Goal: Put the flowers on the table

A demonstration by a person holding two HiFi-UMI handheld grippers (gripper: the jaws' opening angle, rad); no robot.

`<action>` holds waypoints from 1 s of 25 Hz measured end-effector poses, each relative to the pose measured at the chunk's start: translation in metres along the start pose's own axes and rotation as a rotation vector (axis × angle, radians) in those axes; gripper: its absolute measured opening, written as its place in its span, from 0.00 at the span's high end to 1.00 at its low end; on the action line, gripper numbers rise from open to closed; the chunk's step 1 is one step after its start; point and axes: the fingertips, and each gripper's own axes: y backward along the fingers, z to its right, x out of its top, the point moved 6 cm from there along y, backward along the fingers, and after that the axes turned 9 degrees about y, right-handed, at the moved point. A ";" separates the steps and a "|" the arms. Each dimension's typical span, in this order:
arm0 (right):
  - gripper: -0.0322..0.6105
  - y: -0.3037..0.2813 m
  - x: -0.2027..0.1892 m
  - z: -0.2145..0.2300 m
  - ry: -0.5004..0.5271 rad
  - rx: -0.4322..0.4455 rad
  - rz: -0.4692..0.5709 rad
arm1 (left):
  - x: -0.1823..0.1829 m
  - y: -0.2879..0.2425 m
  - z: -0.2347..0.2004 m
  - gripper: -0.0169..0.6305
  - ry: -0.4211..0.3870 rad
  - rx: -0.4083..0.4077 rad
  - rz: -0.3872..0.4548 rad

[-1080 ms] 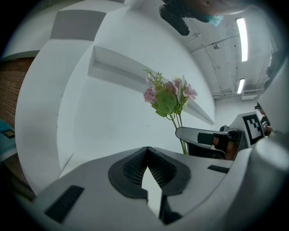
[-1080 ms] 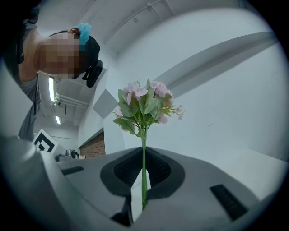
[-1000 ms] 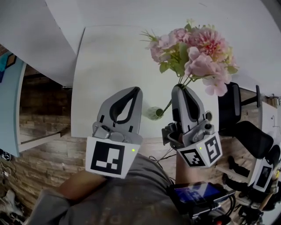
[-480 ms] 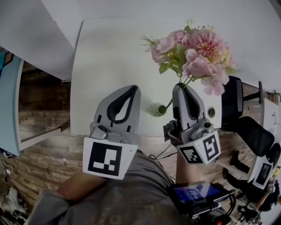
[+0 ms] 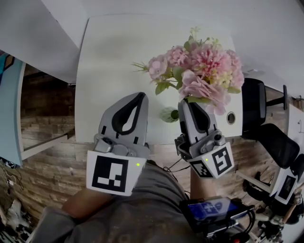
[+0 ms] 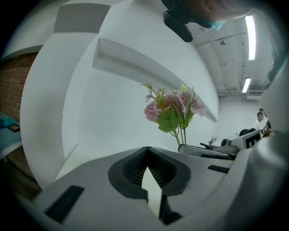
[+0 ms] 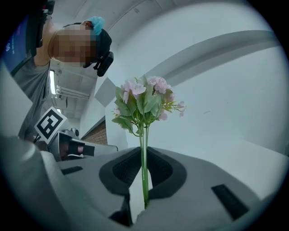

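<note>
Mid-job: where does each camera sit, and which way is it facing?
Head view: on the person's head, facing steeply down at the table, flowers, left hand-held gripper and right hand-held gripper; grey shirt shows.
Left gripper view: on that gripper, facing along its shut, empty jaws over the table; the person's head at top.
Right gripper view: on that gripper, facing along jaws that have just been opening yet grip the stems; the person's head, upper left.
All three share the flowers.

surface: white table [image 5: 111, 61], upper centre of head view | on it: small pale-green round thing [image 5: 167, 114] near front edge, contact unclear | dark round fitting [image 5: 231, 117], right edge
</note>
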 end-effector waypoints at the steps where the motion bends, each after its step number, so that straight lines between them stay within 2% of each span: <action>1: 0.89 0.006 -0.006 -0.006 0.008 0.004 -0.009 | -0.007 0.007 0.000 0.96 -0.002 0.004 0.001; 5: 0.89 0.023 -0.024 -0.019 0.023 0.010 -0.070 | -0.026 0.025 0.004 0.96 -0.003 0.015 -0.008; 11: 0.85 0.036 -0.036 -0.024 0.046 0.014 -0.160 | -0.032 0.034 0.020 0.96 -0.008 0.013 -0.019; 17: 0.80 0.045 -0.055 -0.027 0.091 0.008 -0.294 | -0.039 0.041 0.022 0.96 -0.034 0.014 -0.013; 25: 0.72 0.057 -0.062 -0.032 0.105 0.020 -0.343 | -0.043 0.054 0.038 0.96 -0.055 0.028 0.011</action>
